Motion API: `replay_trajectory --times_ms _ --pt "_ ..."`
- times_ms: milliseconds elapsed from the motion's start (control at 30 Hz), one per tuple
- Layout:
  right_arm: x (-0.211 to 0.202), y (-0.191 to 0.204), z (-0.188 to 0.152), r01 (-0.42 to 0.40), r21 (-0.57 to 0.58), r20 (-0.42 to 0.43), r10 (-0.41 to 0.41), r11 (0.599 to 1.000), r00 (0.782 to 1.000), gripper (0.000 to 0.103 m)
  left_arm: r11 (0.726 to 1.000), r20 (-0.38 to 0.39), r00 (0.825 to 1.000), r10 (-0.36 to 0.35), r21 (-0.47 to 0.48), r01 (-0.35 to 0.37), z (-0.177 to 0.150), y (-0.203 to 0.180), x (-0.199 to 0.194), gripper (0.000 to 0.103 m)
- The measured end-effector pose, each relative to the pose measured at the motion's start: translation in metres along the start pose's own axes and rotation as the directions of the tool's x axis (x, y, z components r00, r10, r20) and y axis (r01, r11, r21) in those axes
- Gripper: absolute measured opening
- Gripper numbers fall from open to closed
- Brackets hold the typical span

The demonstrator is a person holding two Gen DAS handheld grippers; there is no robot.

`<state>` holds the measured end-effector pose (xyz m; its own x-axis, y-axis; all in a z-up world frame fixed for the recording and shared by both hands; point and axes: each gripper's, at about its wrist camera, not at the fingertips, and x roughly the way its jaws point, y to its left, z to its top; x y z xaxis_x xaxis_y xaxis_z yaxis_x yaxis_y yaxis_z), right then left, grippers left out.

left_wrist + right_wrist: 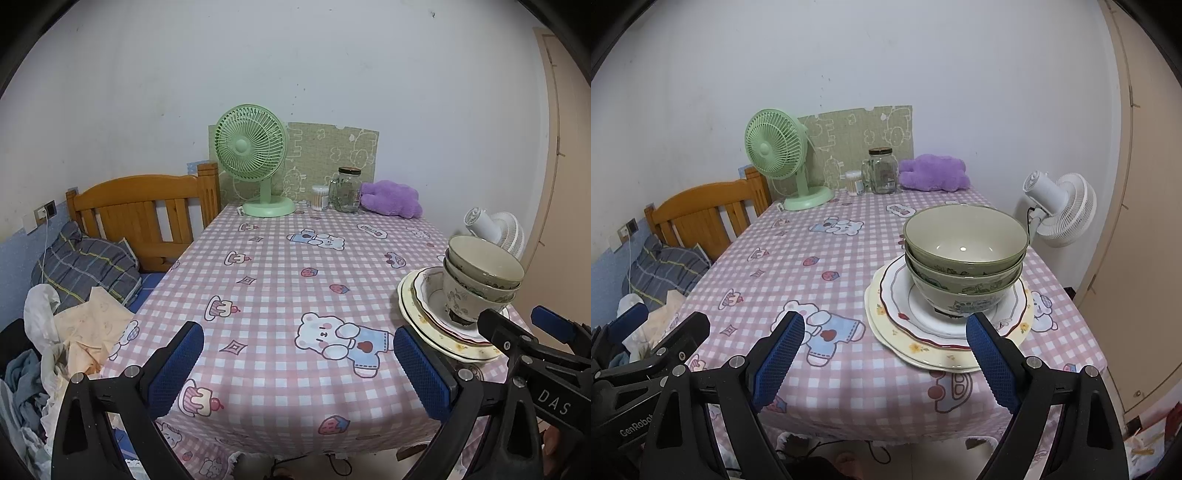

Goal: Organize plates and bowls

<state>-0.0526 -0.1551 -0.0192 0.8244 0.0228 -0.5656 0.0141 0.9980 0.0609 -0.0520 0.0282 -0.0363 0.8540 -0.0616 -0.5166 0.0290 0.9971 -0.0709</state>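
Observation:
Three green-rimmed floral bowls (964,236) sit nested on a stack of plates (923,350) near the right front of the pink checked table (812,240): a white red-rimmed plate lies on a cream flowered one. My right gripper (886,350) hovers open at the table's front edge, its right finger just in front of the plates, with nothing between the pads. My left gripper (299,354) is open too, over bare cloth left of the stack. In the left wrist view the bowls (480,273) and plates (424,325) stand at the right, with the right gripper (521,325) beside them.
Along the back wall stand a green fan (775,147), a cotton-swab tub (853,181), a glass jar (882,171) and a purple plush (934,171). A white fan (1063,206) stands off the right edge. At the left are a wooden bed frame (147,214), a pillow and clothes.

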Motion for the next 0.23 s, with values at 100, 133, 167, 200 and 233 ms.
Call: replay_trajectory --times_ms 100,133,167,200,233 --pt "-0.0004 0.0004 -0.0002 0.000 0.000 0.000 0.000 1.000 1.000 0.091 1.000 0.000 1.000 -0.001 -0.001 0.001 0.0000 0.0000 -0.0009 0.103" --pt "-0.0004 0.0004 -0.0001 0.000 0.000 0.000 0.000 1.000 1.000 0.091 1.000 -0.001 1.000 0.000 0.000 0.000 -0.0001 0.0000 -0.0001 0.103" --pt "-0.0003 0.0004 -0.0002 0.000 0.000 -0.002 0.000 1.000 1.000 0.091 1.000 -0.001 1.000 0.001 0.000 -0.001 -0.0001 -0.0001 -0.0001 0.103" --pt "-0.0004 0.0003 -0.0002 0.000 0.000 -0.002 0.000 1.000 1.000 0.091 1.000 0.000 1.000 0.001 0.000 -0.001 0.0000 -0.0002 -0.0001 0.103" --pt "-0.0009 0.0004 -0.0001 0.000 0.001 -0.002 0.000 1.000 1.000 0.091 1.000 0.000 1.000 0.001 0.000 -0.001 0.0001 -0.0004 -0.0002 0.103"
